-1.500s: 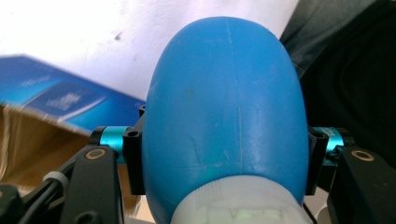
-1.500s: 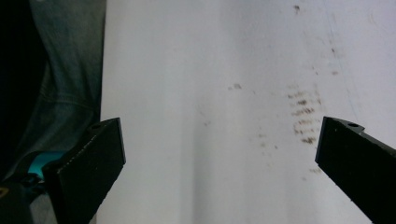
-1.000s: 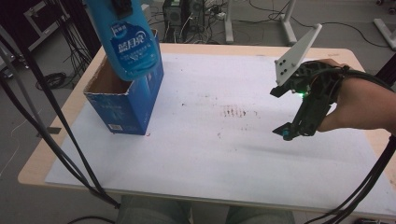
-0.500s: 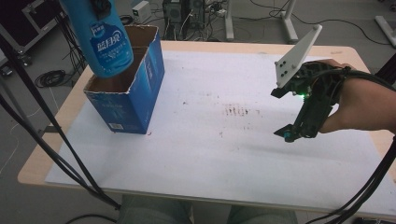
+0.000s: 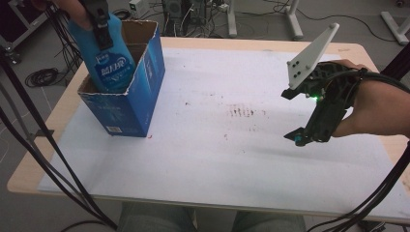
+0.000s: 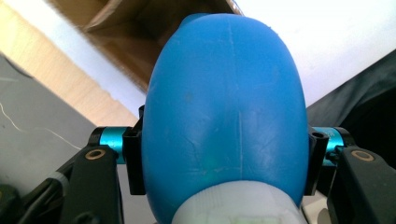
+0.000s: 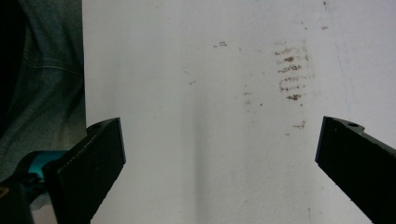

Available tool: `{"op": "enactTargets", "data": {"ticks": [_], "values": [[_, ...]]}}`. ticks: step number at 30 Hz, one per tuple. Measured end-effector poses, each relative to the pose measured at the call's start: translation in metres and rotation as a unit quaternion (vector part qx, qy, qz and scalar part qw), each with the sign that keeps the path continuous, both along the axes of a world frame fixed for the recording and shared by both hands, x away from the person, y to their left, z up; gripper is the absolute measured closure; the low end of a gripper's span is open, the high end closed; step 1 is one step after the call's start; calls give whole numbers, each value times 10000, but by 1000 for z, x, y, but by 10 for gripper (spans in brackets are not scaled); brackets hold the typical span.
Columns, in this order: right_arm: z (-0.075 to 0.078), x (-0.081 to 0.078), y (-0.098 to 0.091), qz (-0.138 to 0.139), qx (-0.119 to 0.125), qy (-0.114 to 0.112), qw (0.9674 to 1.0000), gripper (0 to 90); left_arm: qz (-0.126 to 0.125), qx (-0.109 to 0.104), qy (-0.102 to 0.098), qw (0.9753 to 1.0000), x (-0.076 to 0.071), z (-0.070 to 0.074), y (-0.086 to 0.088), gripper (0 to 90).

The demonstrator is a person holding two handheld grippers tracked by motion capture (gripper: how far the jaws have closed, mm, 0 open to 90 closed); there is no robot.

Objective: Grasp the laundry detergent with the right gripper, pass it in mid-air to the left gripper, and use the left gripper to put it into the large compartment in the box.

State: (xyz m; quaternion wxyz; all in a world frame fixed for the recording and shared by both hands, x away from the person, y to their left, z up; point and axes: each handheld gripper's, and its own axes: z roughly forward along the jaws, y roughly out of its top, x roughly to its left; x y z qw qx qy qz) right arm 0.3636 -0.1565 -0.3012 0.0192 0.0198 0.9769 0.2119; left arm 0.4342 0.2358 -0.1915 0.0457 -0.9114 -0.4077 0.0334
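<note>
White table (image 5: 203, 159), blue bottle (image 5: 109, 60) clamped between left hand-held gripper (image 5: 99, 21) jaws, partly inside carton (image 5: 140, 92).

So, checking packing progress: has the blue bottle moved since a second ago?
Yes. The blue bottle has come down into the open cardboard box, still clamped in the left gripper.

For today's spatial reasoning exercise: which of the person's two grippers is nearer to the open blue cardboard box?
The left. The left gripper holds the blue bottle directly over the open blue cardboard box, its base inside. The right gripper hovers far across the white table, jaws open.
</note>
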Motion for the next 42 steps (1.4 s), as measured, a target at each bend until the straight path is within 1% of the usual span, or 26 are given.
{"op": "enactTargets", "data": {"ticks": [1, 3, 6, 9, 11, 14, 17, 18, 23, 25, 27, 32, 34, 35, 37, 39, 42], "values": [[0, 0, 0, 5, 0, 2, 10000, 7, -156, 29, 32, 9999, 0, -6, -1, 382], [-1, 0, 1, -11, -24, -12, 10000, 7, -376, 29, 39, 9993, -1, -18, -3, 382], [-3, 1, 3, -2, -32, 1, 10000, 7, -620, 0, 82, 9980, 0, -34, -4, 383], [-4, 1, 4, 4, -86, 0, 10000, 7, -802, -1, 66, 9968, -1, -47, -4, 383], [-4, 1, 4, 4, -90, 22, 10000, 7, -995, 12, 54, 9950, -1, -54, -3, 383], [-5, 1, 5, 8, -92, 28, 10000, 7, -1055, -27, -9, 9944, 0, -65, -3, 382], [-8, 2, 5, -3, -110, 66, 9999, 7, -1103, -27, 2, 9939, 2, -75, -2, 382], [-9, 2, 6, 1, -119, 71, 9999, 7, -1104, -51, -21, 9939, 2, -78, -2, 382], [-11, 2, 7, 10, -131, 80, 9999, 7, -1359, -45, -48, 9907, 3, -92, 0, 382], [-11, 3, 7, 14, -159, 88, 9998, 7, -1535, -38, -51, 9881, 3, -96, -1, 382], [-12, 4, 7, 4, -159, 96, 9998, 7, -1529, -101, -98, 9881, 5, -96, 0, 381], [-14, 5, 10, 8, -192, 108, 9998, 7, -1566, -120, -69, 9876, 6, -97, 2, 380], [-14, 5, 11, 2, -192, 97, 9998, 7, -1555, -141, -43, 9877, 6, -97, 3, 379], [-14, 5, 11, 5, -210, 89, 9997, 7, -1516, -148, -23, 9883, 7, -97, 3, 378], [-15, 5, 12, 7, -238, 71, 9997, 7, -1471, -165, -36, 9890, 8, -96, 3, 371], [-16, 5, 12, -10, -244, 81, 9997, 7, -1455, -163, -69, 9892, 8, -95, 2, 340], [-17, 4, 10, -25, -243, 87, 9997, 7, -1433, -173, -68, 9895, 8, -93, 3, 337]]}}
